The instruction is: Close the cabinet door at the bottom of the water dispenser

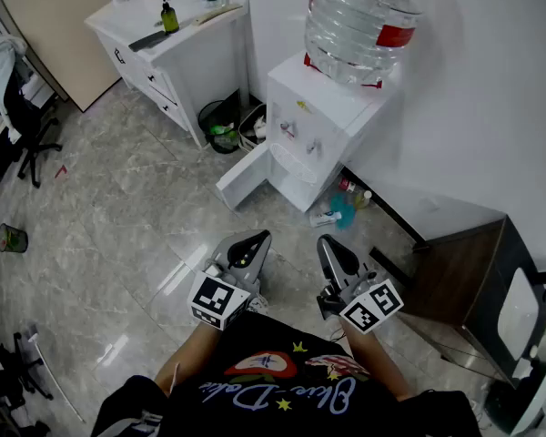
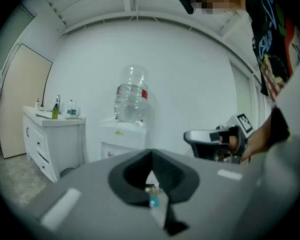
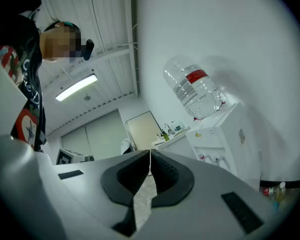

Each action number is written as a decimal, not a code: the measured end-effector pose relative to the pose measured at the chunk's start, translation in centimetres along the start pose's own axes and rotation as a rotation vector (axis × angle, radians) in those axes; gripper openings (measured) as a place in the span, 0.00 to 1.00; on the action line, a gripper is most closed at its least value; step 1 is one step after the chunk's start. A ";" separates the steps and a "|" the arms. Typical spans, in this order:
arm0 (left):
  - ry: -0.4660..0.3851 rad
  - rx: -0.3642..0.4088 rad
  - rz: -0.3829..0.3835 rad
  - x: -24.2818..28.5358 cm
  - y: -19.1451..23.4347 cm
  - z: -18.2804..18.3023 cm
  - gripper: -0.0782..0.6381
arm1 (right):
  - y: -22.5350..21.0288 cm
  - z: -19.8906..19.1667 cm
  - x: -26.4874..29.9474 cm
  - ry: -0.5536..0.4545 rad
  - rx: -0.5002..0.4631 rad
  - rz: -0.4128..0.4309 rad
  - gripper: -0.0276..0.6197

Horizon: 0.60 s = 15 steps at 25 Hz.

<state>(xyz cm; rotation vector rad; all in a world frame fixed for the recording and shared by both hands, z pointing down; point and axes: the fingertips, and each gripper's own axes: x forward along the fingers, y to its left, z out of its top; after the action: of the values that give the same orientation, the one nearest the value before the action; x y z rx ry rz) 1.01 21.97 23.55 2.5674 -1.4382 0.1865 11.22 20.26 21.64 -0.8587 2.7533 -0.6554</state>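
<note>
The white water dispenser (image 1: pixel 320 121) stands against the wall with a large clear bottle (image 1: pixel 359 21) on top. Its bottom cabinet door (image 1: pixel 248 174) hangs open, swung out to the left over the floor. My left gripper (image 1: pixel 254 238) and right gripper (image 1: pixel 328 242) are held side by side near my body, well short of the door, both shut on nothing. The left gripper view shows the dispenser (image 2: pixel 121 140) and bottle (image 2: pixel 131 95) ahead, beyond the closed jaws. In the right gripper view the dispenser (image 3: pixel 225 139) lies off to the right.
A white counter (image 1: pixel 189 57) with bottles on it stands left of the dispenser, with two bins (image 1: pixel 223 126) between them. Small bottles (image 1: pixel 342 209) lie on the floor by the dispenser's right side. A dark wooden table (image 1: pixel 464 276) is at right, an office chair (image 1: pixel 18 107) far left.
</note>
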 end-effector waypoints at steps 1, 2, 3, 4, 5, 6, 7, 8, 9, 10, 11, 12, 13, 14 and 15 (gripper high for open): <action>0.003 -0.004 -0.007 0.7 2.1 0.0 0.11 | -1.1 -0.3 2.2 0.009 0.009 -0.023 0.07; 0.007 -0.009 -0.012 1.4 4.3 -0.1 0.11 | -2.1 -0.6 4.4 0.020 0.014 -0.046 0.07; 0.014 -0.012 -0.013 2.1 6.4 -0.3 0.11 | -3.2 -1.0 6.5 0.034 0.013 -0.069 0.07; 0.024 -0.014 -0.011 2.8 8.5 -0.7 0.11 | -4.3 -1.4 8.5 0.050 0.004 -0.090 0.07; 0.038 -0.012 -0.006 3.5 10.7 -1.3 0.11 | -5.4 -2.0 10.6 0.065 -0.006 -0.110 0.07; 0.058 -0.009 0.003 4.2 12.6 -2.2 0.11 | -6.5 -2.7 12.3 0.081 -0.014 -0.127 0.07; 0.083 -0.007 0.015 4.7 14.3 -3.5 0.11 | -7.5 -3.6 13.8 0.099 -0.014 -0.141 0.07; 0.113 -0.006 0.030 5.2 15.9 -5.1 0.11 | -8.5 -4.6 14.9 0.117 -0.006 -0.153 0.07; 0.146 -0.007 0.050 5.6 17.5 -6.9 0.11 | -9.4 -5.8 16.0 0.134 0.009 -0.165 0.07; 0.178 -0.014 0.078 6.1 19.3 -8.8 0.11 | -10.4 -7.0 16.9 0.148 0.026 -0.177 0.07; 0.203 -0.030 0.113 6.6 21.2 -10.7 0.11 | -11.5 -8.2 17.7 0.160 0.043 -0.188 0.07; 0.218 -0.054 0.152 7.2 23.0 -12.5 0.11 | -12.6 -9.3 18.4 0.175 0.058 -0.195 0.07; 0.228 -0.084 0.187 7.8 24.7 -14.4 0.11 | -13.6 -10.3 19.0 0.191 0.070 -0.200 0.07; 0.239 -0.115 0.217 8.4 26.3 -16.6 0.11 | -14.6 -11.4 19.6 0.206 0.080 -0.206 0.07; 0.259 -0.141 0.239 9.0 27.7 -19.0 0.11 | -15.6 -12.3 20.2 0.217 0.088 -0.212 0.07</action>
<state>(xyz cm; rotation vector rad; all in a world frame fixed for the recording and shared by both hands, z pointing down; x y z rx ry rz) -18.25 4.68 46.76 2.1644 -1.5899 0.4191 -1.17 1.54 38.93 -1.1319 2.8171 -0.9530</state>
